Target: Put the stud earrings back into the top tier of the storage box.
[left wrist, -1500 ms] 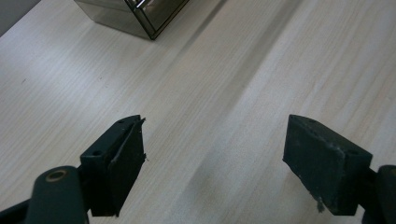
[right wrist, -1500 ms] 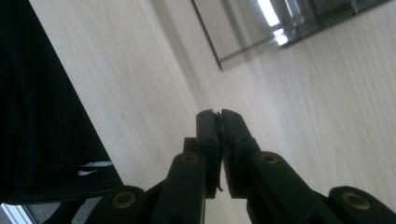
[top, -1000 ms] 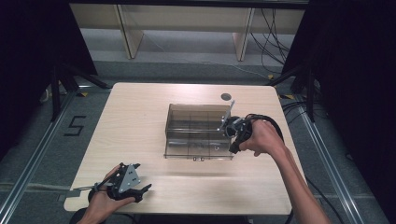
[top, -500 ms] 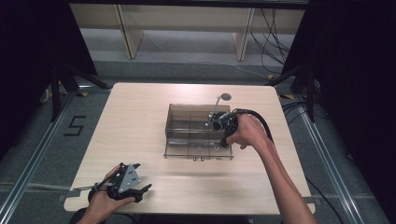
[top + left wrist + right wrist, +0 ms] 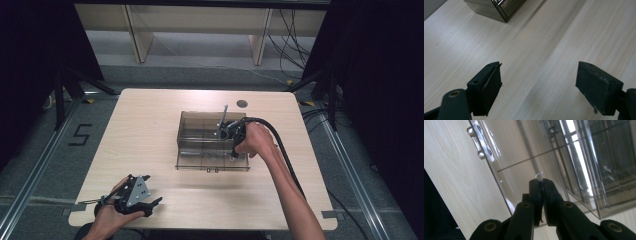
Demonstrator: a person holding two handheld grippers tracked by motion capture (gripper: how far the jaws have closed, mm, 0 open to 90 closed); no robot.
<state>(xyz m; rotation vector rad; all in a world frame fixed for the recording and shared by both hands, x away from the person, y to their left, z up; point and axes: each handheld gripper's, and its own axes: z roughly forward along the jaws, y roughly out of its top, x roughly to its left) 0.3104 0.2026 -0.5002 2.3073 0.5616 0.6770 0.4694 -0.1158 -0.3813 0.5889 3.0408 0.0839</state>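
Note:
A smoky transparent box (image 5: pixel 200 162) stands in the middle of the wooden table (image 5: pixel 145 130). My right gripper (image 5: pixel 226 131) hangs over its right half, with a thin grey strip (image 5: pixel 223 116) rising behind it. In the right gripper view my right gripper (image 5: pixel 541 181) has its jaws shut, and a small clear tab (image 5: pixel 539 175) of the box's tilted transparent lid (image 5: pixel 524 152) pokes out between the tips. My left gripper (image 5: pixel 151 190) rests near the table's front left corner. Its jaws (image 5: pixel 539 87) stand wide open over bare wood, and the box corner (image 5: pixel 499 7) shows far ahead.
A dark round hole (image 5: pixel 242 104) sits in the tabletop behind the box. Metal fittings (image 5: pixel 480 142) line the lid's edge. A thick black cable (image 5: pixel 280 145) trails from my right gripper along the forearm. Dark floor and shelving surround the table.
My right gripper has moved left and down, from the box's right edge to above its right half, still shut. The left gripper has stayed where it was.

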